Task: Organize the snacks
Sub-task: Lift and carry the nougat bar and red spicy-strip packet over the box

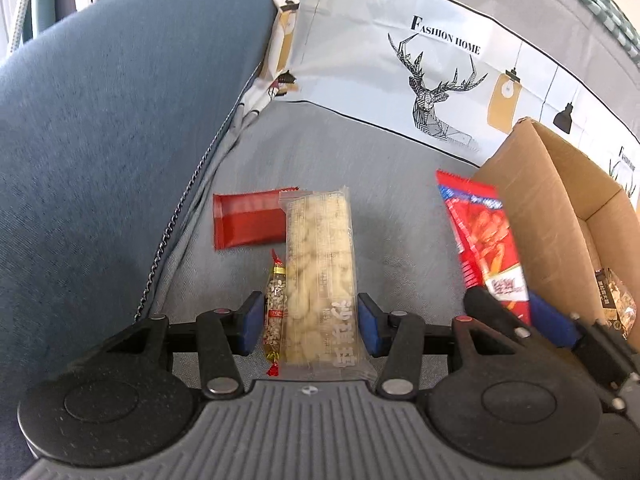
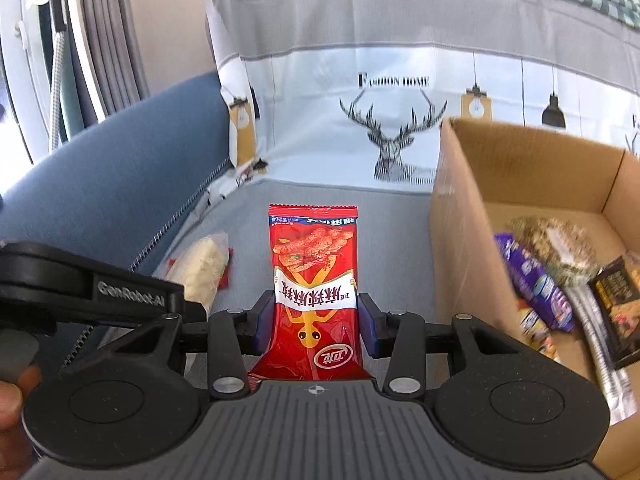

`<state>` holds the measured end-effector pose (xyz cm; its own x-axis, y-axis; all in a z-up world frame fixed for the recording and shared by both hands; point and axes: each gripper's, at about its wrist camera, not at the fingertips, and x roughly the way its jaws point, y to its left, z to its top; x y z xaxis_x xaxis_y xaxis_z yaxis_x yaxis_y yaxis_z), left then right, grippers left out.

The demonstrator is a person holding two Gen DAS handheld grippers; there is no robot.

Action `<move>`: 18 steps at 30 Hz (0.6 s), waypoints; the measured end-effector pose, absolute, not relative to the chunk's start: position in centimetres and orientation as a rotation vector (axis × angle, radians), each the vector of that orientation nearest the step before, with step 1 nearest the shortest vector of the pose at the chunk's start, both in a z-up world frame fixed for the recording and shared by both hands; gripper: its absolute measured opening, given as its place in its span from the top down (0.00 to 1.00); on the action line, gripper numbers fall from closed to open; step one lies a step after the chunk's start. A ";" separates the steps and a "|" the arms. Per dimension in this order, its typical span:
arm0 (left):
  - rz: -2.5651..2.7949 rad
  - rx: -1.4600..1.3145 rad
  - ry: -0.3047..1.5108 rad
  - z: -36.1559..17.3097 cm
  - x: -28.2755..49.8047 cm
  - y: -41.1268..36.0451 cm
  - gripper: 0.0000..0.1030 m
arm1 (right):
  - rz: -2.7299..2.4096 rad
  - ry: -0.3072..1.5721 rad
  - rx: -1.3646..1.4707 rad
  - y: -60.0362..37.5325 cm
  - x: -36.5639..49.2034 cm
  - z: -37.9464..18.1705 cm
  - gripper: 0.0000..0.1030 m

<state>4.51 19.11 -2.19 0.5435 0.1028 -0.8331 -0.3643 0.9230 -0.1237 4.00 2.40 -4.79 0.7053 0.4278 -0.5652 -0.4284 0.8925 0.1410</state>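
Left gripper (image 1: pixel 311 328) clamped on 2 snacks, right gripper (image 2: pixel 316 326) on red chip bag (image 2: pixel 314 280), beside cardboard box (image 2: pixel 460 220).

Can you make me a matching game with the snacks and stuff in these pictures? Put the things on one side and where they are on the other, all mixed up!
Things:
1. red spicy snack bag
2. clear pack of pale puffed bars
3. purple snack packet
4. plain dark red packet

Places:
A. inside the cardboard box
B. between the pads of the right gripper
C. lying on the grey sofa seat, partly under the clear pack's far end
D. between the pads of the left gripper, beside a small gold-wrapped candy

Right pairs: 1-B, 2-D, 3-A, 4-C
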 end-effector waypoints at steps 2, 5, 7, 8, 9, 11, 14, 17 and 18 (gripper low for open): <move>0.279 -0.297 0.950 -1.8 4.4 18.9 0.48 | 0.479 0.611 -0.001 1.9 3.8 -4.0 0.57; 0.281 -0.285 0.932 -1.2 4.1 18.6 0.48 | 0.481 0.580 0.000 1.3 3.4 -2.7 0.57; 0.281 -0.283 0.918 -0.8 3.9 18.3 0.48 | 0.482 0.556 0.002 0.6 3.1 -1.9 0.57; 0.280 -0.283 0.907 -0.6 3.8 18.1 0.48 | 0.482 0.544 0.005 0.2 2.9 -1.6 0.57; 0.279 -0.280 0.893 -0.3 3.7 17.8 0.48 | 0.482 0.531 0.007 -0.2 2.7 -1.2 0.57; 0.269 -0.272 0.848 0.4 3.6 17.2 0.48 | 0.480 0.502 0.015 -1.0 2.3 -0.4 0.57; 0.239 -0.272 0.768 1.5 3.3 15.8 0.48 | 0.478 0.451 0.027 -2.4 1.7 0.8 0.57; 0.202 -0.287 0.690 2.7 3.4 14.6 0.48 | 0.470 0.400 0.038 -4.2 1.2 1.9 0.57; 0.187 -0.288 0.661 3.1 3.4 14.1 0.48 | 0.465 0.386 0.040 -4.9 1.2 2.2 0.57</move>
<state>3.42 14.06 3.07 0.7746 0.0788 -0.6275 -0.2609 0.9437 -0.2036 1.17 -4.86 2.24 0.8228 0.4447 -0.3538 -0.4298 0.8943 0.1245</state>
